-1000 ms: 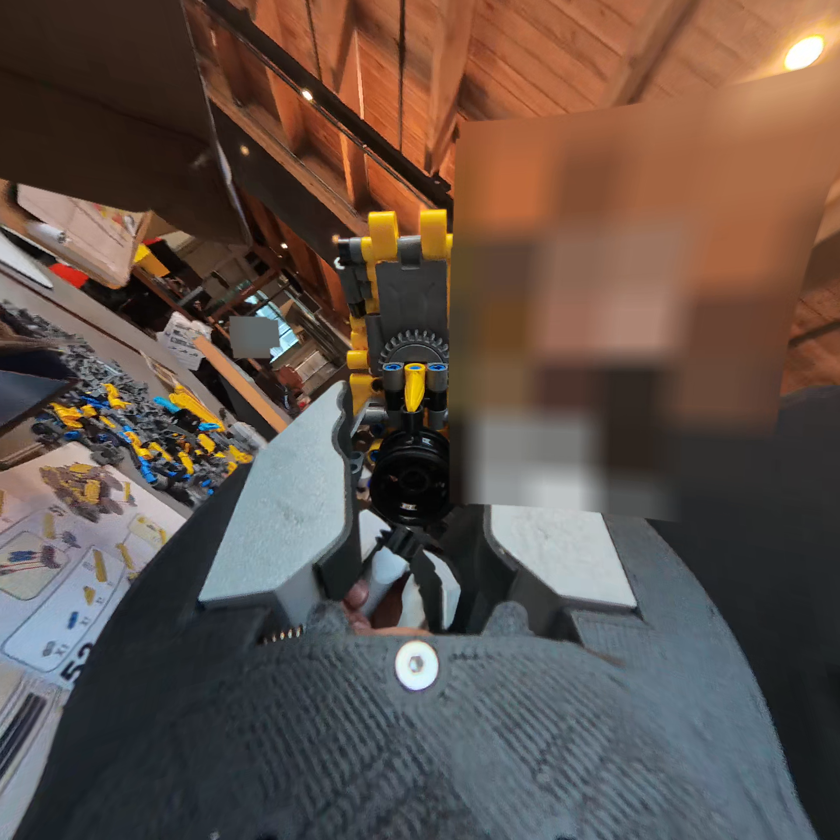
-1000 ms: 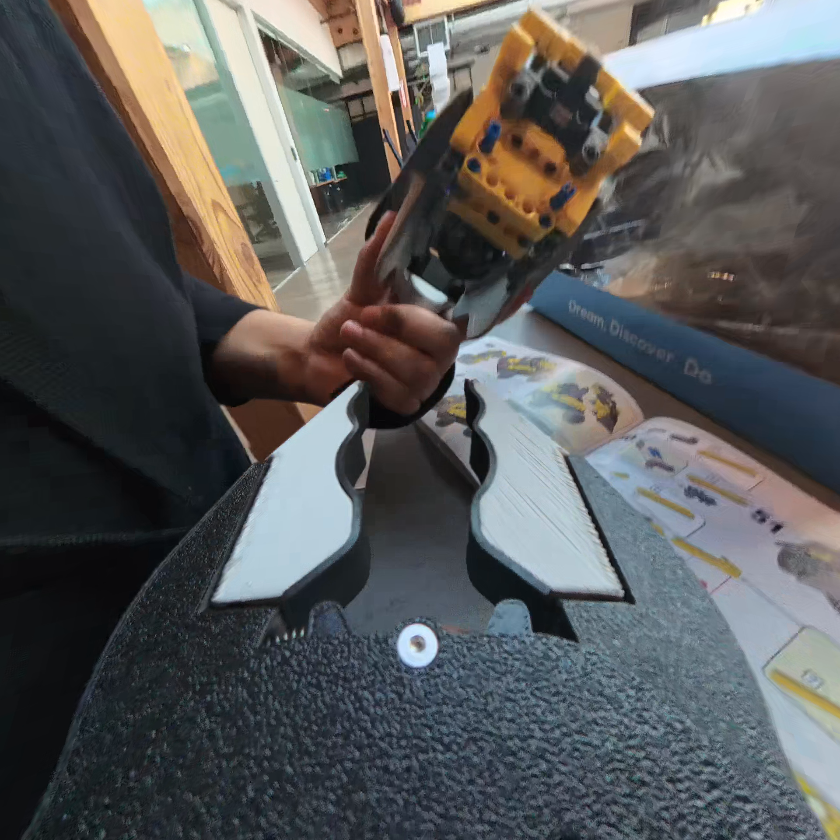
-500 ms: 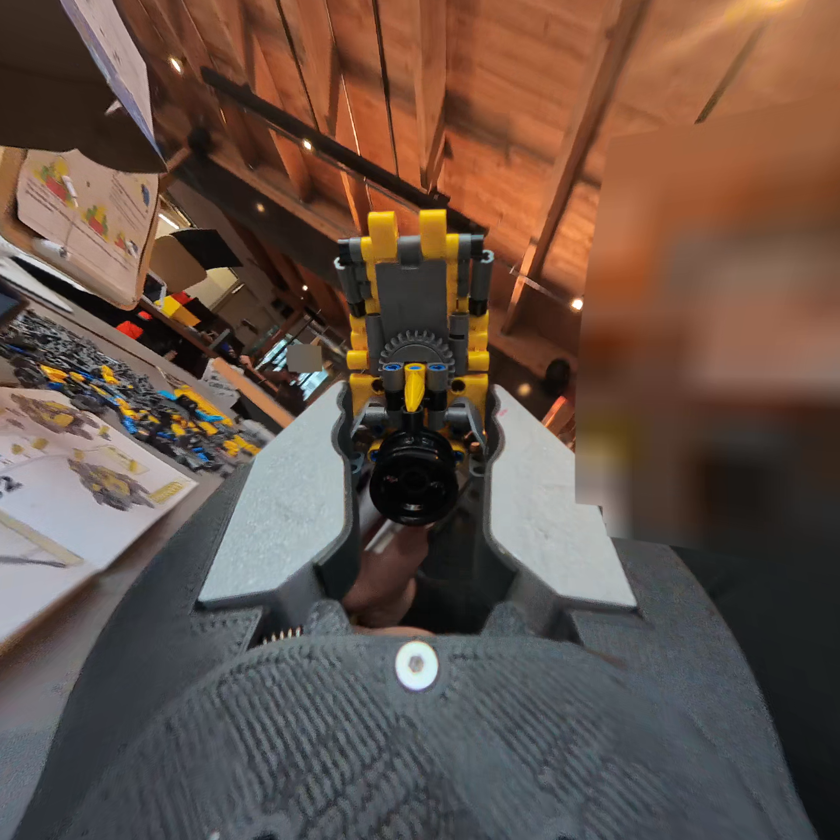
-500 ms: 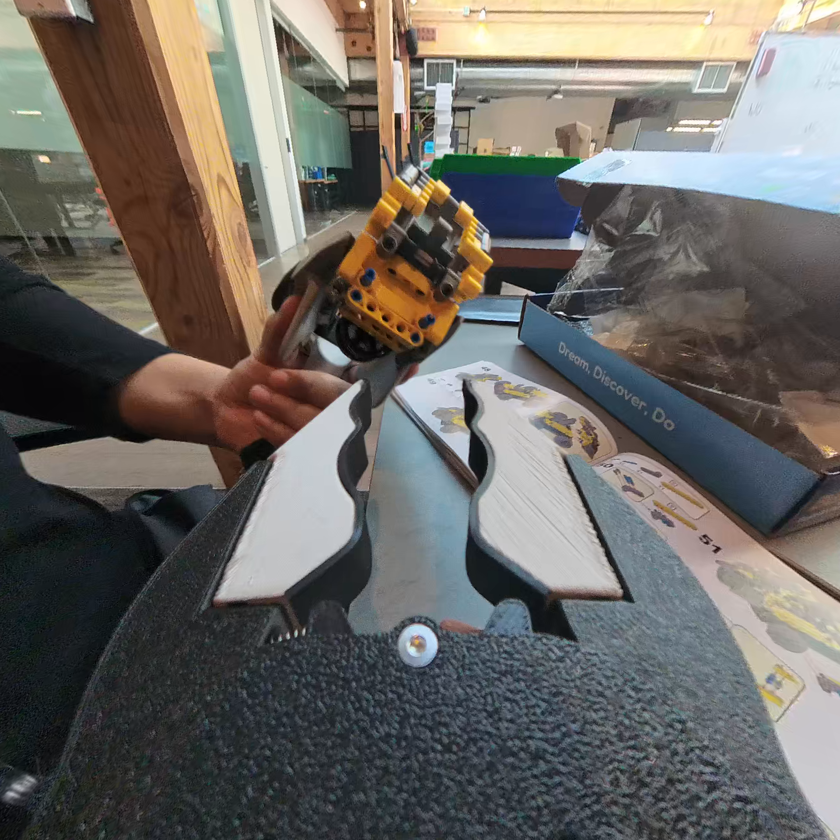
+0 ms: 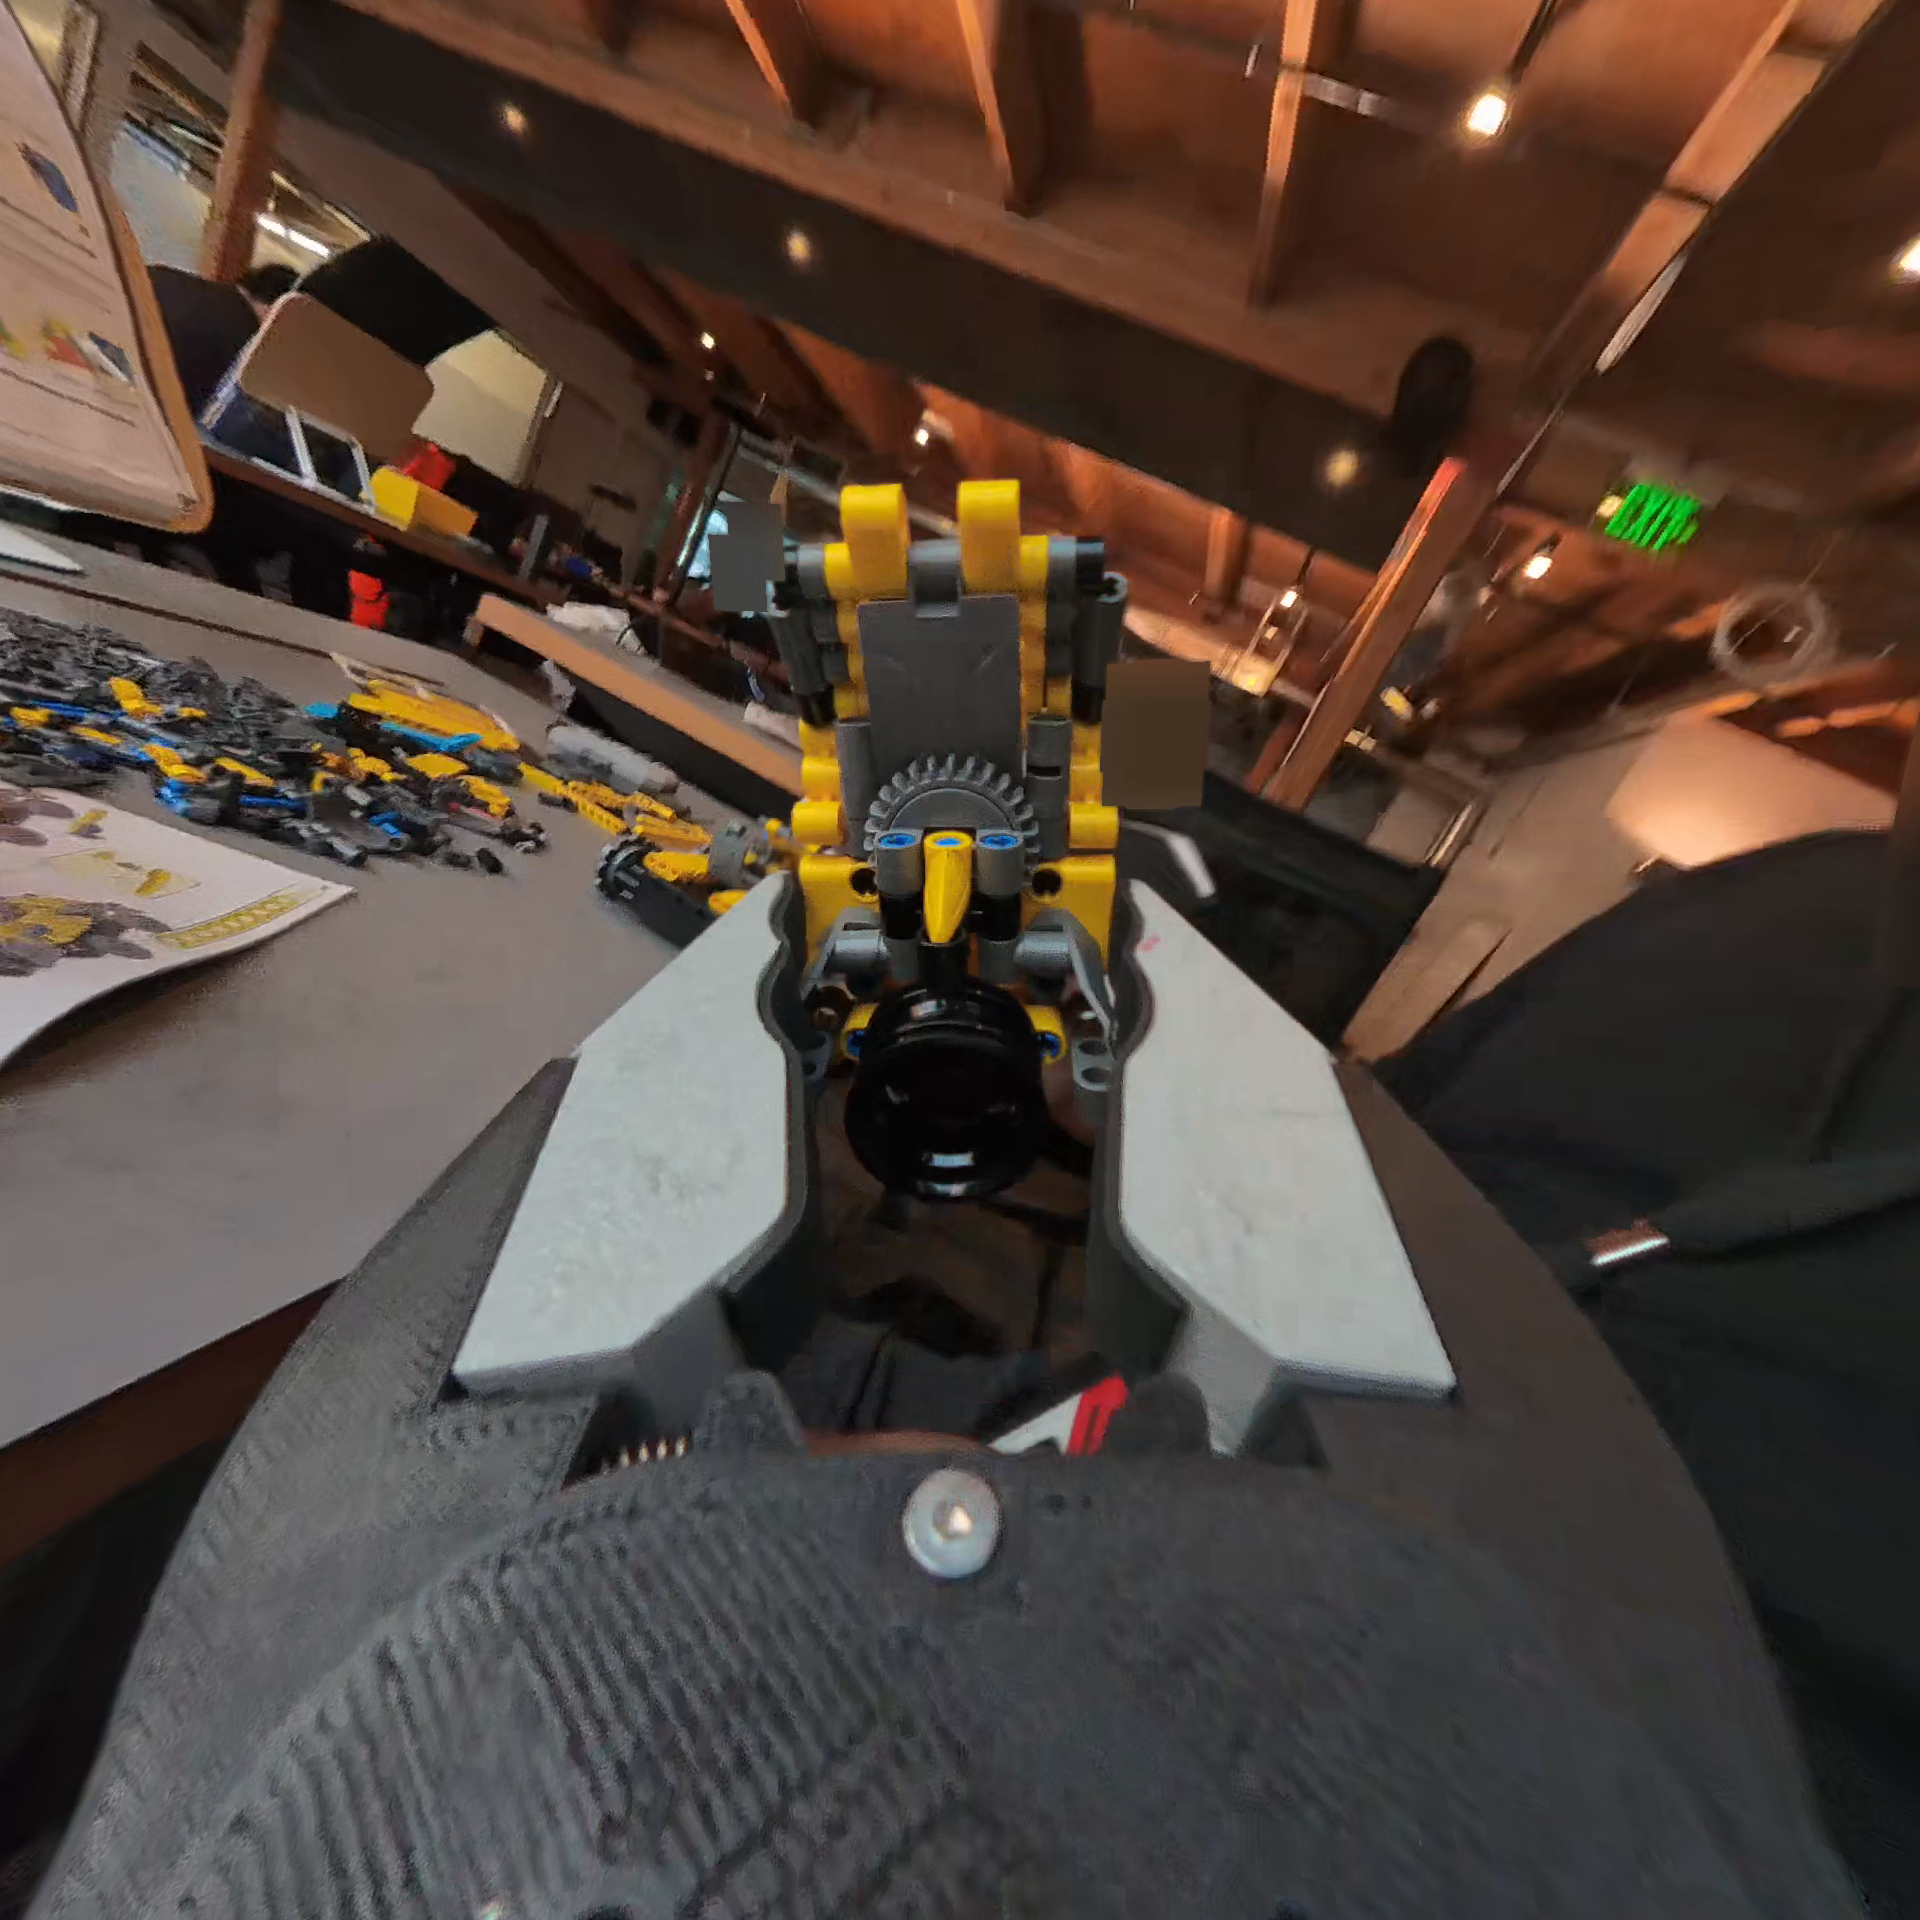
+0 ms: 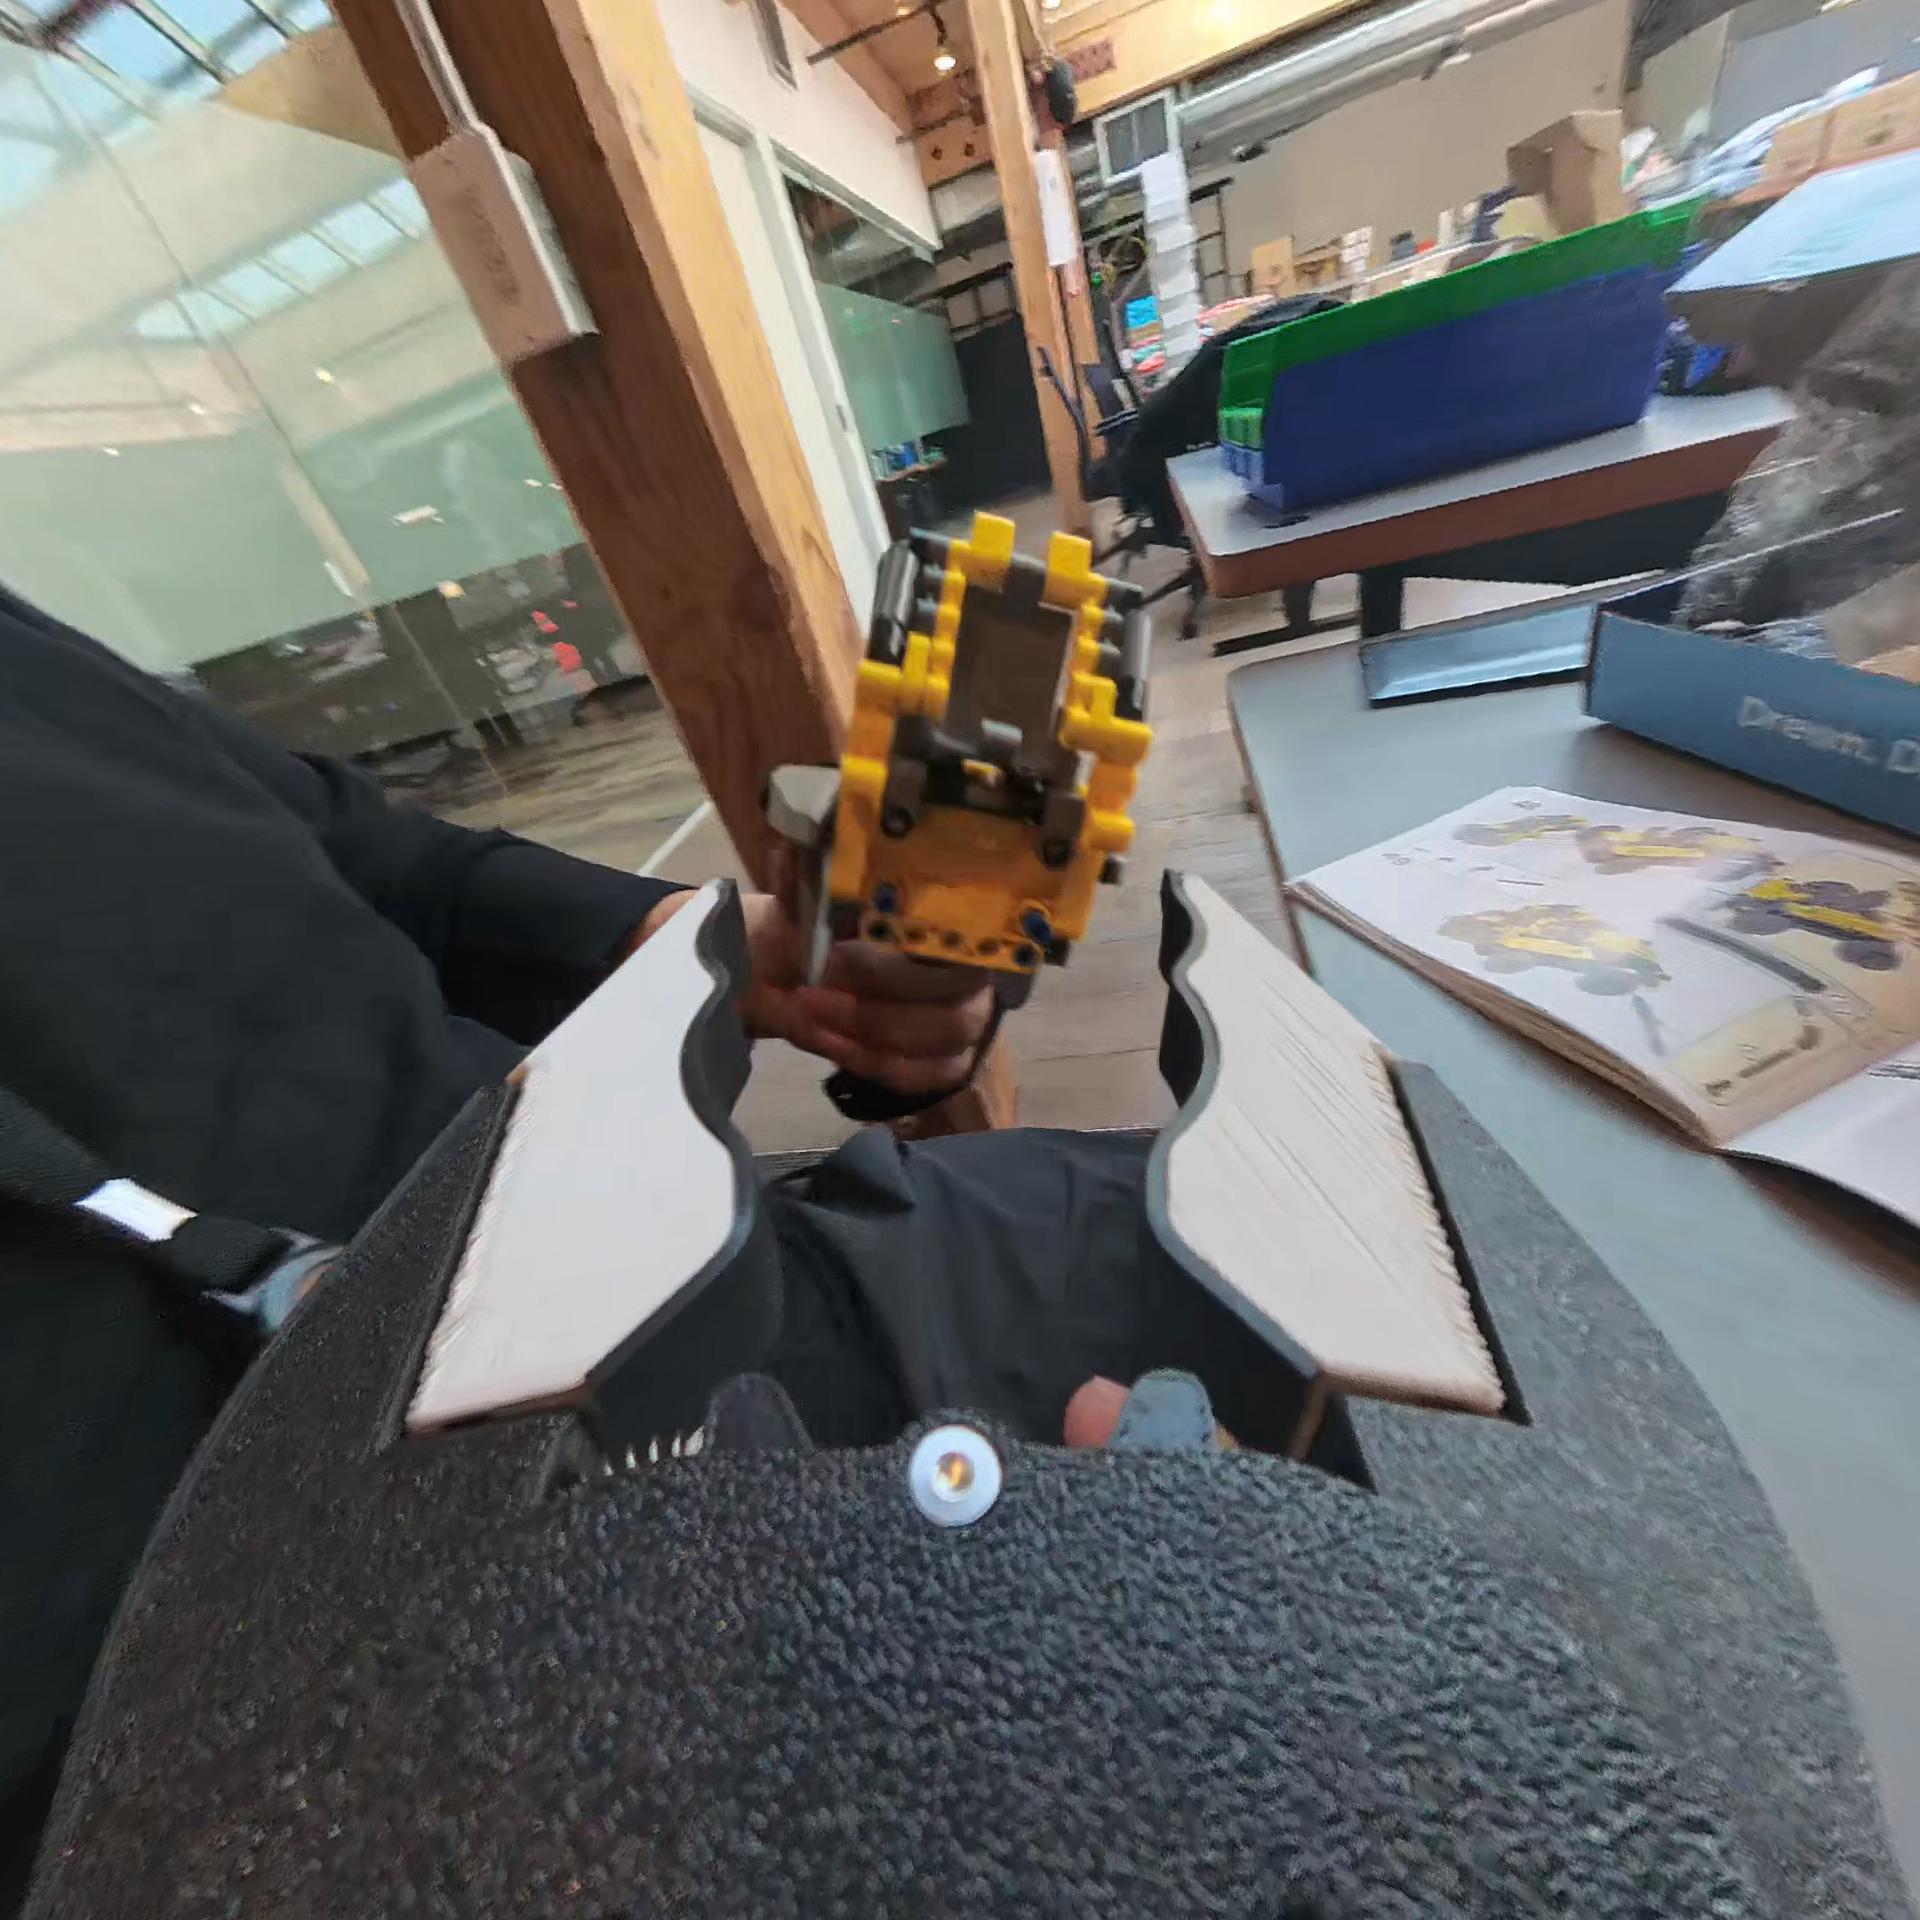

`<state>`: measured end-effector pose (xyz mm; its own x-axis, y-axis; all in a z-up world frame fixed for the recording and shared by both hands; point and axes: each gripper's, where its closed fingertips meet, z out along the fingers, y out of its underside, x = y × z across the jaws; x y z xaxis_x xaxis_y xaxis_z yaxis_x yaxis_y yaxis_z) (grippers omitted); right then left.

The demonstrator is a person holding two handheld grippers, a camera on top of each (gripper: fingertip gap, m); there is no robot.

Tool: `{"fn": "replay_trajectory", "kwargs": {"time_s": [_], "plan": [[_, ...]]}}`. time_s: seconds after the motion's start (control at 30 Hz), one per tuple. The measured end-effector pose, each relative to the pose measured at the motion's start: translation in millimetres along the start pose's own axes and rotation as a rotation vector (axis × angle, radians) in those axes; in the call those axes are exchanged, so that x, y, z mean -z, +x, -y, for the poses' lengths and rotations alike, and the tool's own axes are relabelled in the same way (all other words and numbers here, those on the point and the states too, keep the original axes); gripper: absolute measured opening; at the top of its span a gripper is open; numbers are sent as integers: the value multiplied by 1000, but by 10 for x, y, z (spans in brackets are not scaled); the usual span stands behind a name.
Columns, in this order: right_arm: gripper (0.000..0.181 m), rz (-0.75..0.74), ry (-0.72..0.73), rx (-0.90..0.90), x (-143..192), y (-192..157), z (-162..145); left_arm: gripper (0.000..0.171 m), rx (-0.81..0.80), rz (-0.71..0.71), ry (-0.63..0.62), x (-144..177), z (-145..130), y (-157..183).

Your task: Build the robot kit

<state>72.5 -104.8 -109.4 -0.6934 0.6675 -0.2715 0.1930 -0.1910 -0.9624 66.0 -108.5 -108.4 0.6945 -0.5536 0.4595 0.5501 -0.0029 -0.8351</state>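
Note:
My left gripper (image 5: 951, 935) is shut on a yellow and grey brick model (image 5: 951, 727) with a grey gear and a black wheel (image 5: 945, 1101), held up in the air beside the table. The same model (image 6: 987, 769) shows in the right wrist view, with the left gripper and a hand (image 6: 883, 1013) under it. My right gripper (image 6: 951, 914) is open and empty, its fingers (image 6: 623, 1122) spread wide just short of the model, not touching it.
A grey table (image 5: 260, 1122) holds a pile of loose yellow, blue and black parts (image 5: 312, 758) and an open instruction booklet (image 6: 1621, 935). A blue box (image 6: 1766, 717) stands at the table's far right. A wooden post (image 6: 665, 468) rises behind the model. A person's dark clothing (image 6: 260, 935) is close. Only a small space, under 4 cm, lies between the two pairs of fingers.
My right gripper has opened wide and now faces the model head-on. The left gripper has tilted down with the model, so the table and loose parts show more.

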Motion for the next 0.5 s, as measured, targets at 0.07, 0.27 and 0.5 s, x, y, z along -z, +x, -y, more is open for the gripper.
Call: {"fn": "replay_trajectory", "kwargs": {"time_s": [0.07,0.27,0.5], "plan": [[85,69,-26,-66,-50,-16,-72,56,-106,38,-87,-60,-147,-69],[68,41,-124,-94,-86,545,-322,56,-310,73,-341,-293,-481,-580],[68,-221,-304,-46,140,1497,-490,57,-457,288,-613,-374,-544,-1526]]}}
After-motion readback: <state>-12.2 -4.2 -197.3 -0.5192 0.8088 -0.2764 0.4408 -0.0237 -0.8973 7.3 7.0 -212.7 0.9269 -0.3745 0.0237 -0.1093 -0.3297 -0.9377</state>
